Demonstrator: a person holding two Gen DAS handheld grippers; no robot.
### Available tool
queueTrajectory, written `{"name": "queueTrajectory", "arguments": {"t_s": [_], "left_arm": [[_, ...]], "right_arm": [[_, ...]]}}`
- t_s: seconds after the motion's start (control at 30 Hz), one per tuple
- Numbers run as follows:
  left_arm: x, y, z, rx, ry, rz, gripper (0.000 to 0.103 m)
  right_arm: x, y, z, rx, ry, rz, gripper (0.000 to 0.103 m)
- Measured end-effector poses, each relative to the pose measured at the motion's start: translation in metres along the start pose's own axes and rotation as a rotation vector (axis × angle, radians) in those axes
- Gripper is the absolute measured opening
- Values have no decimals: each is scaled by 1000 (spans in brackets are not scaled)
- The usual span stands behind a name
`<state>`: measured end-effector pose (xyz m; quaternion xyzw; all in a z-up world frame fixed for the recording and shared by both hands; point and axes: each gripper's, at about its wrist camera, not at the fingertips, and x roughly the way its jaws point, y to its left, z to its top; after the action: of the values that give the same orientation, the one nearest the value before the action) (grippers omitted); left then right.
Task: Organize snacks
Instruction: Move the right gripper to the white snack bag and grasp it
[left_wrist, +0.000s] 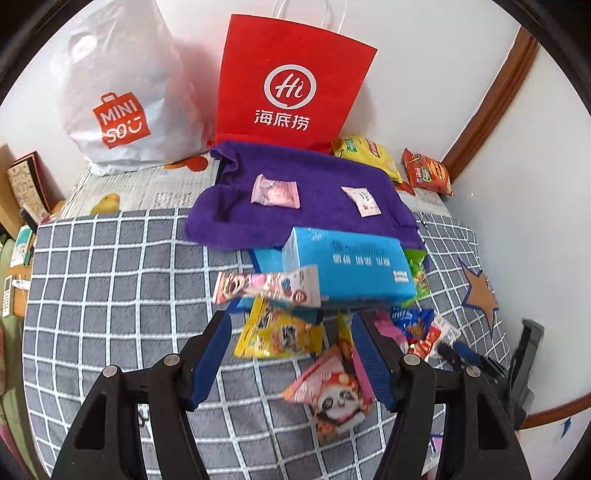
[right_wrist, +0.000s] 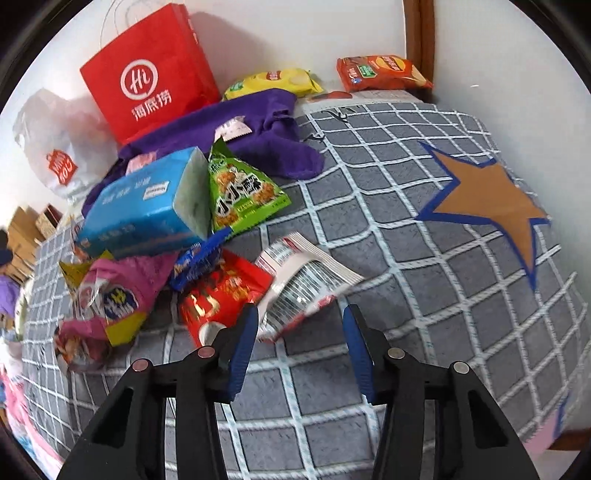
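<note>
Snacks lie in a loose heap on a bed with a grey checked cover (right_wrist: 424, 258), and the heap leans against a blue tissue pack (left_wrist: 351, 262). Behind it a purple towel (left_wrist: 295, 192) carries two small pink sachets, and a red paper bag (left_wrist: 291, 81) and a white plastic bag (left_wrist: 118, 92) stand at the wall. Two chip bags, one yellow (right_wrist: 273, 81) and one orange (right_wrist: 380, 72), rest far back near the corner.

The right gripper (right_wrist: 301, 332) points down at the near edge of the heap. Its fingers are at a narrow to middle gap with no earlier state judged here, and the pads do not press anything. A white and red packet (right_wrist: 303, 284) lies just ahead of them, with its lower corner reaching between the tips. Its long axis runs diagonally, from lower left to upper right, so the fingers would cross it at an angle. This hand seems the nearer one to it.

The left gripper (left_wrist: 291, 343) has its fingers at a middle width, empty. A yellow packet (left_wrist: 280, 332) lies between and just beyond them, and a panda packet (left_wrist: 332, 398) lies below the right finger.
</note>
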<state>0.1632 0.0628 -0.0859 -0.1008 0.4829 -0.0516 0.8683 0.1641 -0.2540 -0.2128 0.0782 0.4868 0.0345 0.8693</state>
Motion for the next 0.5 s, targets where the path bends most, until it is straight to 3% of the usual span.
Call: {"name": "queueTrajectory", "arguments": {"t_s": [0.13,0.2,0.5], "left_arm": [[-9,1,-14,13,-8,16,65],[-12,1,-20,16,-11,26,65],[-22,0,-36,8,-19,5,65]], "right_arm": [[9,-2,-1,37,-4,46,27],[4,-1,-2,18,-20,40,11],[-43,-17,-5,-97,-28,1,6]]}}
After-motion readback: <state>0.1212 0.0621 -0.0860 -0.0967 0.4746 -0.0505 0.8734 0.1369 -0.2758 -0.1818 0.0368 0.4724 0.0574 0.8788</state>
